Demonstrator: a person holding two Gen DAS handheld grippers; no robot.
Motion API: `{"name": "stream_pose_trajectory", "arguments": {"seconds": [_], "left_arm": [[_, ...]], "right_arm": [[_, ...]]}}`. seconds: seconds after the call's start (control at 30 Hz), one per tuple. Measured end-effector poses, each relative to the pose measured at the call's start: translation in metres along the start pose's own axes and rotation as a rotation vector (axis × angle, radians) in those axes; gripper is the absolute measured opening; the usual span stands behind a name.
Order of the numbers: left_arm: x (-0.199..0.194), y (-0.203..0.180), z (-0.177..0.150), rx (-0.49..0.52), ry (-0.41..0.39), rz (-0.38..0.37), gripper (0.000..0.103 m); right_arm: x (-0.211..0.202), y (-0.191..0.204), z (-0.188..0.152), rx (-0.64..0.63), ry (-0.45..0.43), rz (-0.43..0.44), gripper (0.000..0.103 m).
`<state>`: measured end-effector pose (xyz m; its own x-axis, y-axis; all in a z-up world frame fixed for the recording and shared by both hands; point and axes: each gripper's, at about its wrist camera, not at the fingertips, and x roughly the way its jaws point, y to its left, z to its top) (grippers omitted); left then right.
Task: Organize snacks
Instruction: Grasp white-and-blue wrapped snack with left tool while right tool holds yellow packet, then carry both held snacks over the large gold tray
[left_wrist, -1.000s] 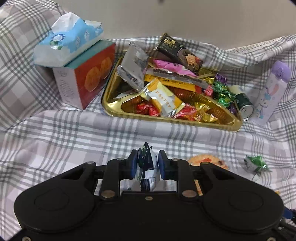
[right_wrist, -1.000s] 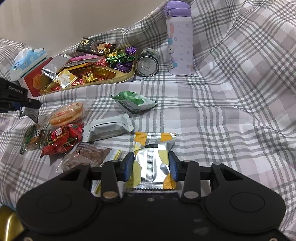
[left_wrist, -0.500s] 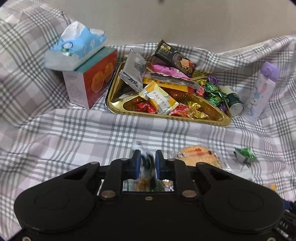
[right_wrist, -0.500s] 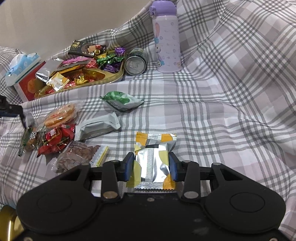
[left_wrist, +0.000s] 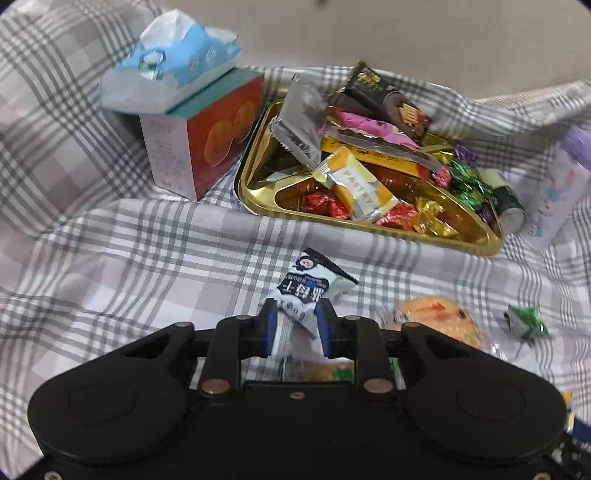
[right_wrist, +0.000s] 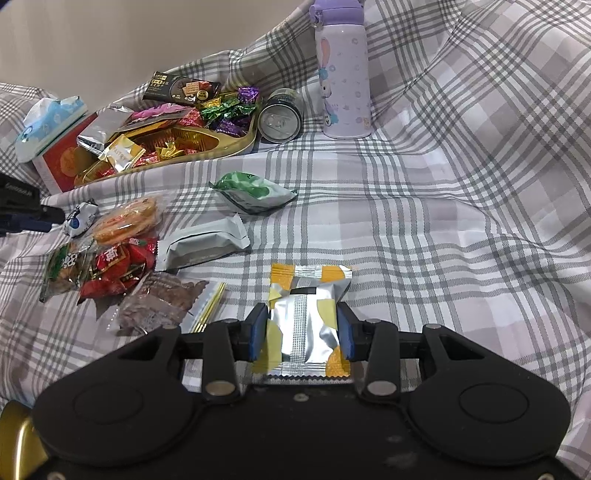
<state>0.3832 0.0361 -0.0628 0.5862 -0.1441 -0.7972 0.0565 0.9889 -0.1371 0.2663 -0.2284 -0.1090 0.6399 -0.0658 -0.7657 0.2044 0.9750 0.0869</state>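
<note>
Left wrist view: the left tongs (left_wrist: 294, 325) sit low over a grey plaid cloth (left_wrist: 110, 258), clenched on a white and dark blue snack packet (left_wrist: 306, 291) whose top end juts out past the fingertips toward the far side. Beyond it lies a gold tray (left_wrist: 258, 199) heaped with wrapped sweets, with a yellow pastry packet (left_wrist: 356, 188) resting across the near divider. Left of the tray stands a red box (left_wrist: 207, 144) with a blue tissue pack (left_wrist: 170, 66) on top. To the near right of the tongs a round orange cracker pack (left_wrist: 439, 321) lies on the cloth, and a small green candy (left_wrist: 524, 321) farther right.

Right wrist view: the right tongs (right_wrist: 301, 332) grip a silver and yellow snack packet (right_wrist: 306, 314) by its two sides, its far end resting on the cloth. To the left a loose cluster of snacks lies together: a grey packet (right_wrist: 203, 243), a red packet (right_wrist: 114, 266) and a brown packet (right_wrist: 159, 302). A green packet (right_wrist: 255, 192) lies farther off. At the far side, a can (right_wrist: 279, 118) on its side lies just beside the tray's right end, and a purple bottle (right_wrist: 343, 70) stands upright right of it.
</note>
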Motion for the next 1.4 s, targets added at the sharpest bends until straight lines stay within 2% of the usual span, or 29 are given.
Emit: {"name": "stream_pose_trajectory", "arguments": {"seconds": [0.1, 0.2, 0.33, 0.47, 0.6, 0.8, 1.0, 1.13, 1.4], "left_arm": [[0.007, 0.002, 0.003, -0.016, -0.022, -0.019, 0.038], [0.013, -0.01, 0.001, 0.107, -0.039, 0.024, 0.05], [0.024, -0.024, -0.007, 0.298, -0.062, 0.08, 0.051], [0.034, -0.03, -0.01, 0.362, -0.047, 0.071, 0.053], [0.046, -0.034, -0.007, 0.365, -0.036, 0.045, 0.054], [0.057, -0.029, 0.007, 0.289, -0.007, 0.004, 0.055], [0.055, -0.027, 0.008, 0.224, 0.018, -0.011, 0.05], [0.041, -0.027, 0.007, 0.208, 0.013, -0.01, 0.049], [-0.018, -0.032, 0.001, 0.207, -0.023, -0.014, 0.049]], "right_arm": [[0.002, -0.001, 0.002, -0.001, 0.002, 0.005, 0.042], [0.003, -0.002, 0.003, 0.003, 0.006, 0.009, 0.042], [0.004, -0.001, 0.004, 0.008, 0.006, 0.01, 0.042], [0.005, 0.001, 0.003, -0.017, 0.002, 0.001, 0.043], [0.005, 0.003, 0.003, -0.038, -0.002, -0.005, 0.043], [0.006, 0.003, 0.003, -0.041, -0.003, -0.006, 0.043], [0.006, 0.002, 0.004, -0.041, -0.001, -0.006, 0.042], [0.006, 0.0, 0.006, -0.022, 0.004, 0.004, 0.042], [0.0, -0.007, 0.009, 0.043, 0.016, 0.021, 0.041]]}}
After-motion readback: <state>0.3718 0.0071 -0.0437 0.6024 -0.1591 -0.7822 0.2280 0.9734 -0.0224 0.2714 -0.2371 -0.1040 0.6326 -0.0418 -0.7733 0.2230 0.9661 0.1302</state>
